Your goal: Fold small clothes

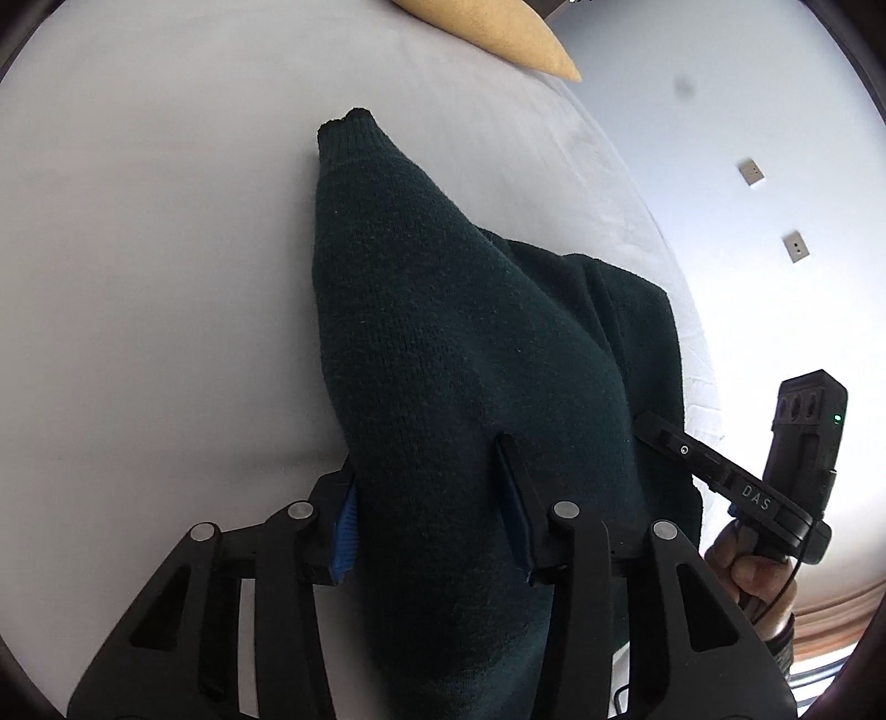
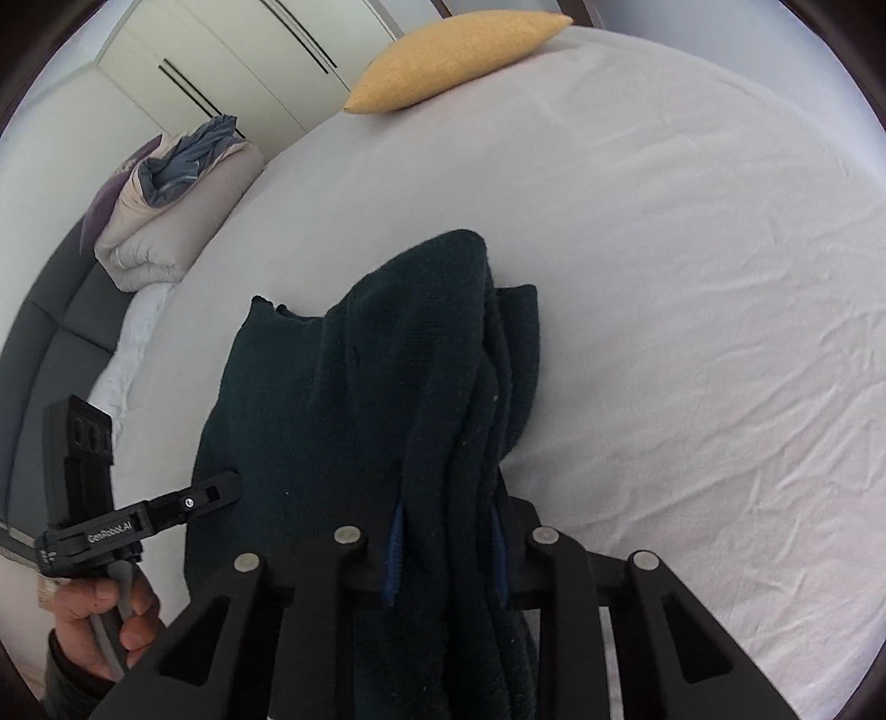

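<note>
Sweater [image 1: 443, 343] is pinched by left gripper [image 1: 432, 509] and right gripper [image 2: 446, 548]; next, likely lifting its near edge far across bed [image 2: 692, 277].

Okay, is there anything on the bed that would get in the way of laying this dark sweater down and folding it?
Nothing visible does. The dark green sweater sits on bare white sheet; the yellow pillow lies far off at the bed's edge. Both the left gripper and right gripper already pinch the knit.

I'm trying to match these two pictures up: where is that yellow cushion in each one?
Left wrist view: yellow cushion at the top edge, just right of centre, partly cut off.
Right wrist view: yellow cushion at top centre, whole.
Shared landmark: the dark green sweater on the white bed sheet.
</note>
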A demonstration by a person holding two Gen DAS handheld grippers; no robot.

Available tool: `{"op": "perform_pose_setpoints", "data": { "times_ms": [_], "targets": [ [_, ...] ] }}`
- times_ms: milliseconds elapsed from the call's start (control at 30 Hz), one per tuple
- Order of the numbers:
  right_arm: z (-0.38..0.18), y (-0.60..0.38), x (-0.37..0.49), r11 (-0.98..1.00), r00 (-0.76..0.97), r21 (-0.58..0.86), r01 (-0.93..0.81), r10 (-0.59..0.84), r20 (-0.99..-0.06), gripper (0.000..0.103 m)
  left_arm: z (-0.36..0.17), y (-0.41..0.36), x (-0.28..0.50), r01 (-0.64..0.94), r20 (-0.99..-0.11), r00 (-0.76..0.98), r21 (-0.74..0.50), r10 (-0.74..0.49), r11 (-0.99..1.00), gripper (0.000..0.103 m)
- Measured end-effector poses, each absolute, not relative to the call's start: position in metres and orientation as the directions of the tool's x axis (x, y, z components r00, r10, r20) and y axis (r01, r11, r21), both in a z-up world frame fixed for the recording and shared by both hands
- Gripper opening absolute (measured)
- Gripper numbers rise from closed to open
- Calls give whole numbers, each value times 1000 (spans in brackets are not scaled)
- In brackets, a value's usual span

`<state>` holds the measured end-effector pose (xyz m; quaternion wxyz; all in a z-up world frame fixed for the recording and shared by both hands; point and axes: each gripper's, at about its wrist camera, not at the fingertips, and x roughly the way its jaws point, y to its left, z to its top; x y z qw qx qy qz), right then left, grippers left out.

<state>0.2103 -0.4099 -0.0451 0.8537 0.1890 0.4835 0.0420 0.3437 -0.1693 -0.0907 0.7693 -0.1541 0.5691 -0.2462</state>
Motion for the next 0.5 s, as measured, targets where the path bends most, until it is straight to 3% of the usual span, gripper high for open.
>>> {"op": "perform_pose_setpoints", "data": {
  "times_ms": [233,500],
  "targets": [
    [9,-348,181,984,615,175,17,128,-778,24,-47,-150,312,253,-792,295,-475,-535,843,35],
    [41,-283,142,967,629,243,-74,234,-742,23,8,-78,258,259,-781,388,-417,-489,871,35]
  ]
}}
